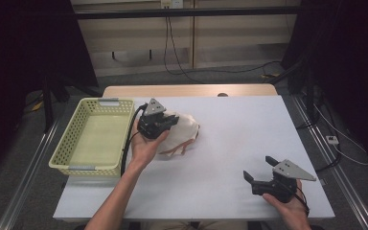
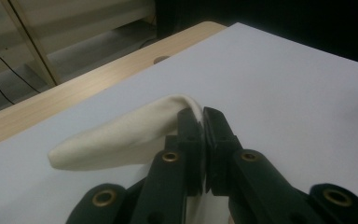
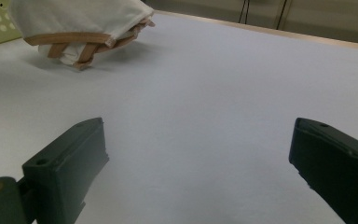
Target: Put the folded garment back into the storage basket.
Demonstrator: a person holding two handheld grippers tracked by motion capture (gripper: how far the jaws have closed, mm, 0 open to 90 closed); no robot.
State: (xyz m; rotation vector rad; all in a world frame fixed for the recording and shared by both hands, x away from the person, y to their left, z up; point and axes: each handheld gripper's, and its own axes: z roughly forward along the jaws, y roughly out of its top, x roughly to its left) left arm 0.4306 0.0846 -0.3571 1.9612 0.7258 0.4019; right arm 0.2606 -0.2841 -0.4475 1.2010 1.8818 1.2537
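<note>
Left claw (image 1: 171, 120) is pinching a fold of the cream cloth bag (image 1: 184, 129), jaws closed tight on the fabric; the bag is lying near the table's (image 1: 249, 124) far-left corner, just beside the yellow basket (image 1: 72, 143). Right claw (image 1: 260, 168) is sitting wide open, holding nothing, near the near-right corner.
</note>
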